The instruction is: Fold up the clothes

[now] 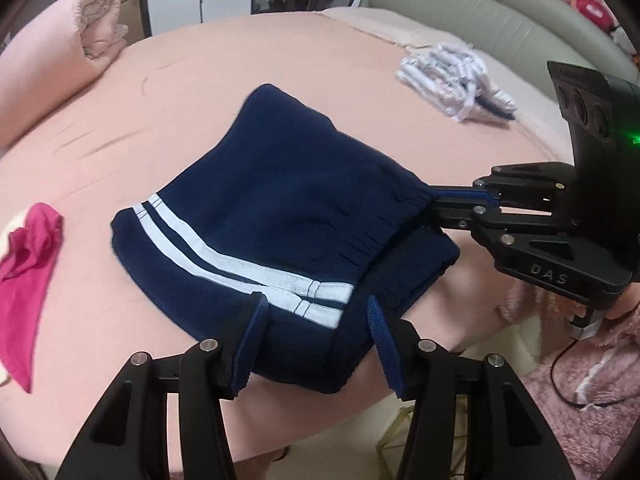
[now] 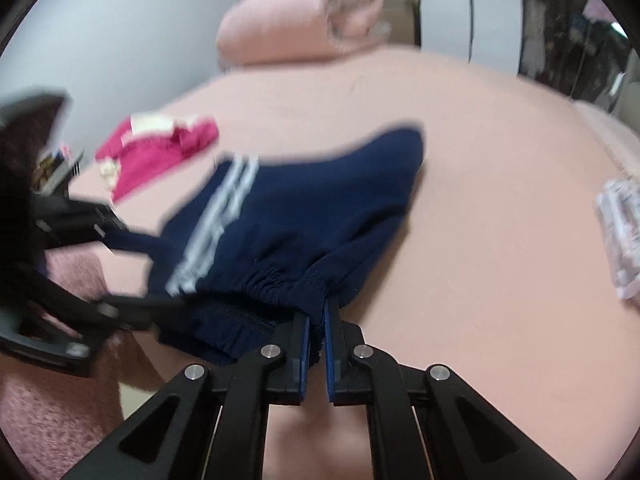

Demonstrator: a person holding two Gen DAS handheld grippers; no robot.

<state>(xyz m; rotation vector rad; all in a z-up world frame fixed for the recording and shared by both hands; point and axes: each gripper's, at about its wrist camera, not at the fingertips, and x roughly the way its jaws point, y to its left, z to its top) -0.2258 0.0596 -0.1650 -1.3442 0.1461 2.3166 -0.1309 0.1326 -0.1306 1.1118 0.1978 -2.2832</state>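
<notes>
One bed (image 1: 280,60) with a pink sheet, its near edge curving under the work area; broad bare sheet lies open to the far side and left of the garment. One rolled pink quilt (image 1: 60,40) at the far left corner. One pair of navy shorts (image 1: 280,208) with two white side stripes, folded over, lying at the near edge of the bed with its near corner hanging past that edge. One magenta garment (image 1: 28,264) at the left edge, well apart from the shorts. One white patterned garment (image 1: 452,76), crumpled, far right near the grey headboard (image 1: 500,20). Two hand-held grippers: the right hand-held gripper (image 2: 317,320) is pinching the elastic waistband of the shorts; the left hand-held gripper (image 1: 314,312) has its fingers spread on either side of the striped near corner of the shorts.
</notes>
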